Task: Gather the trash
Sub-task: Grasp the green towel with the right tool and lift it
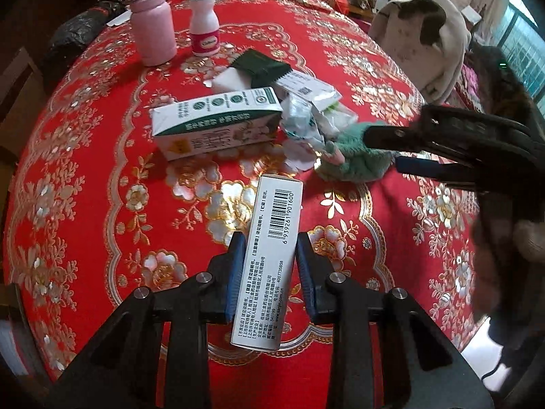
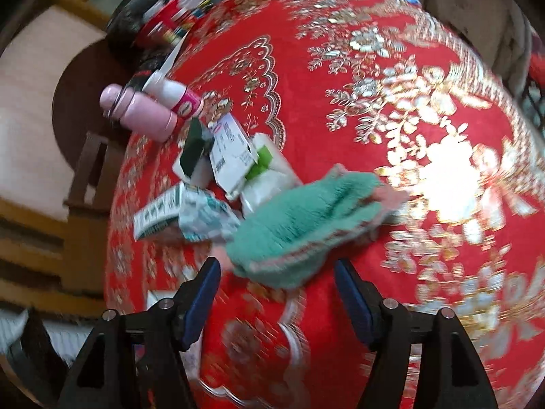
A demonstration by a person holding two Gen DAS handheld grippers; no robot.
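The left tongs (image 1: 270, 255) were clamped on a narrow white carton with a barcode (image 1: 272, 248), one blue pad pressed to each long side, the carton raised above the table (image 1: 85, 170) with its far end pointing toward twelve o'clock. The table wore a red cloth patterned with gold and silver flowers. Beyond the carton, toward twelve o'clock in the left wrist view, the remaining trash lay in a loose cluster: a green-and-white milk carton (image 1: 214, 122) on its side, crumpled white-and-green wrappers (image 1: 306, 119) touching its right end, a dark green packet (image 1: 260, 64) and a white printed box (image 1: 305, 87) behind them. A green fuzzy cloth (image 1: 354, 156) lay just beside the wrappers at about two o'clock. The right tongs (image 1: 385, 150) reached in from three o'clock, their tips at that cloth; in the right wrist view the right tongs (image 2: 277, 283) stood wide, nothing between the pads, with the cloth (image 2: 303, 214) just ahead of them, though that view was blurred. A pink flask (image 1: 151, 20) and a small white bottle with a pink label (image 1: 203, 25) stood upright near the far edge at eleven o'clock, well apart from the held carton.
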